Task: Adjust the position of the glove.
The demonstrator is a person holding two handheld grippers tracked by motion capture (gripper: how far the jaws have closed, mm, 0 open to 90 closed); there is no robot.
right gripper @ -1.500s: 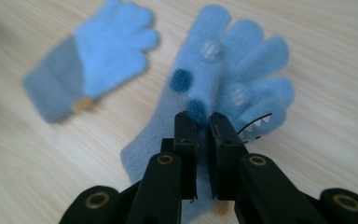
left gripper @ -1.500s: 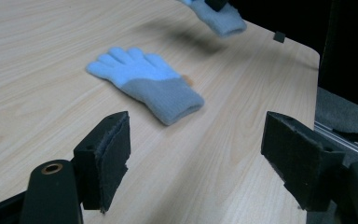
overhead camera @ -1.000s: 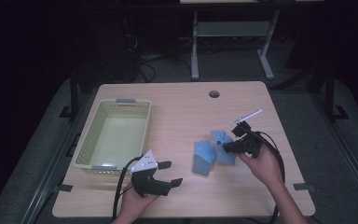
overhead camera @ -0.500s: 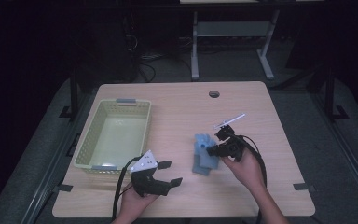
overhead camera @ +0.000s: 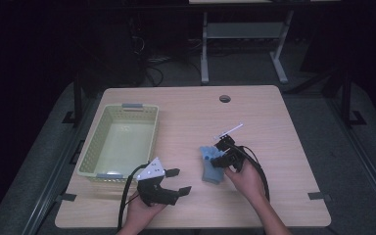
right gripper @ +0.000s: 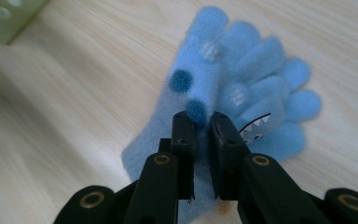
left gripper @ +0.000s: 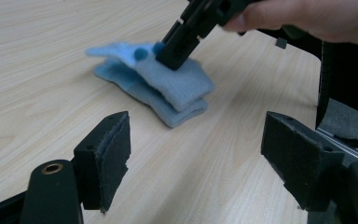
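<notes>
High view: the right tool [overhead camera: 221, 157] has come in toward the middle of the counter [overhead camera: 274, 112] over the last second, dragging the pair of blue gloves [overhead camera: 210, 166] with it. A second ago the gloves lay further right, with one side raised; now they sit flatter and more compact, just beside the person's right hand, well apart from the green basket [overhead camera: 90, 152] at the left. The left tool [overhead camera: 175, 182] has stayed where it was at the near edge, close to the basket's near corner, its jaws spread wide and holding nothing.

Left gripper view: the wide jaws frame bare counter, and beyond them the gloves [left gripper: 163, 86] lie stacked one on the other. The right tool [left gripper: 179, 44] presses down onto the upper glove near its two dark blue dots, a hand behind it.

Right gripper view: the jaws stand narrow, nearly closed, pinching a fold of fabric of the gloves [right gripper: 223, 79] just below a dark dot. The finger ends fan out away from the tool, and a corner of the basket [right gripper: 4, 16] shows at the top left.

Judged from this, the shift means the gloves are now gathered and gripped, closer to the basket and to the idle left tool, so lifting them into the basket looks like the likely next step
</notes>
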